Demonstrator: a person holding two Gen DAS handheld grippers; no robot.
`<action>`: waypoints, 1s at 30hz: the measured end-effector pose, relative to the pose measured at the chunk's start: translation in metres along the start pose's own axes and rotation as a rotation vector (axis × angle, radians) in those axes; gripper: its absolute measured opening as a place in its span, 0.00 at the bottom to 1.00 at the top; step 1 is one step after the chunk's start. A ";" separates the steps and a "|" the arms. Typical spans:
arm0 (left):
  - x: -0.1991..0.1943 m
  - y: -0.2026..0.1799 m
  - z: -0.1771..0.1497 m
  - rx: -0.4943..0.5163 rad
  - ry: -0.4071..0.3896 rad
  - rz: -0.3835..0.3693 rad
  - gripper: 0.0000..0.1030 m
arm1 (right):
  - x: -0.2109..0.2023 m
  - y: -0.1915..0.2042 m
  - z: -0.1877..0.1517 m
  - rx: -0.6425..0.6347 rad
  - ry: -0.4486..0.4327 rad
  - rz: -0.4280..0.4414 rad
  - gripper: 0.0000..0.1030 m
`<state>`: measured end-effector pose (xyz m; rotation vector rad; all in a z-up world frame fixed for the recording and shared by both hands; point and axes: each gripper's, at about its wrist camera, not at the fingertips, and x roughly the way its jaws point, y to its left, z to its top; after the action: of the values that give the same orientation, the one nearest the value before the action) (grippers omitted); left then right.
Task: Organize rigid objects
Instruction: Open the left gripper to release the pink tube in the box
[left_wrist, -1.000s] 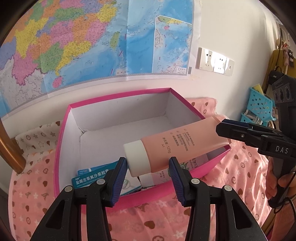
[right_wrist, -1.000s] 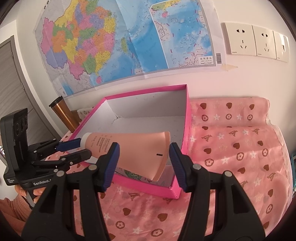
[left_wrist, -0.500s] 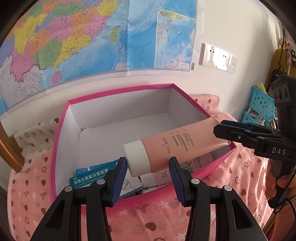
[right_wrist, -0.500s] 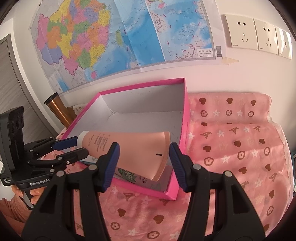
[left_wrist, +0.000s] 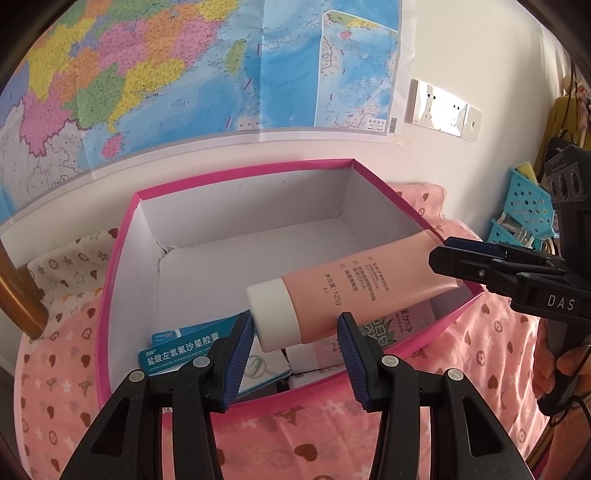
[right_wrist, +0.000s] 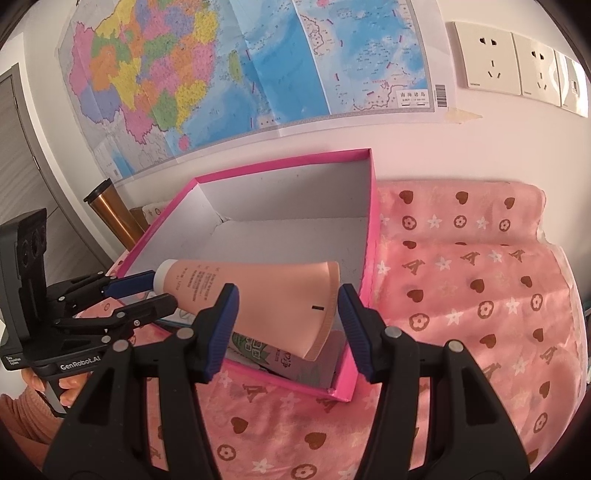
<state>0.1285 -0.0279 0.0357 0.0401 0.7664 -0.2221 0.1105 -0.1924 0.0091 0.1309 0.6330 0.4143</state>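
We see a pink tube (left_wrist: 369, 280) w/ a white cap (left_wrist: 275, 317) hanging tilted over the near-right part of an open pink box (left_wrist: 236, 173). The cap end points down toward our left hand-held gripper (left_wrist: 295, 354), and the flat crimped end (right_wrist: 325, 306) sits between the pads of our right hand-held gripper (right_wrist: 286, 325).

Left hand-held gripper: jaws spread wide, nothing held; the cap sits just ahead of the gap, close to the left pad. Right hand-held gripper: jaws apart either side of the crimped end. In the left wrist view its tips (left_wrist: 454, 254) meet the tube's end right at the box's right rim, but we can't tell if it truly grips.

Inside the box, a blue-and-white carton (left_wrist: 184, 347) and a green-print packet (right_wrist: 273, 354) lie along the near wall under the tube. The back and left floor of the box is bare white, w/ room there. The box sits on a pink patterned cloth (right_wrist: 480, 295), its back edge near the wall under a map (right_wrist: 221, 74).
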 end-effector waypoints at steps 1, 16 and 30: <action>0.000 0.000 0.000 -0.002 0.002 0.001 0.45 | 0.001 0.000 0.001 -0.003 0.002 0.000 0.57; -0.005 0.005 -0.008 -0.016 -0.018 0.020 0.68 | 0.002 0.003 -0.004 0.014 -0.018 -0.008 0.57; -0.066 -0.001 -0.047 -0.069 -0.182 0.006 1.00 | -0.050 0.054 -0.048 -0.105 -0.142 0.012 0.92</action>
<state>0.0500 -0.0115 0.0469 -0.0431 0.5921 -0.1905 0.0273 -0.1644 0.0115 0.0634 0.4701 0.4451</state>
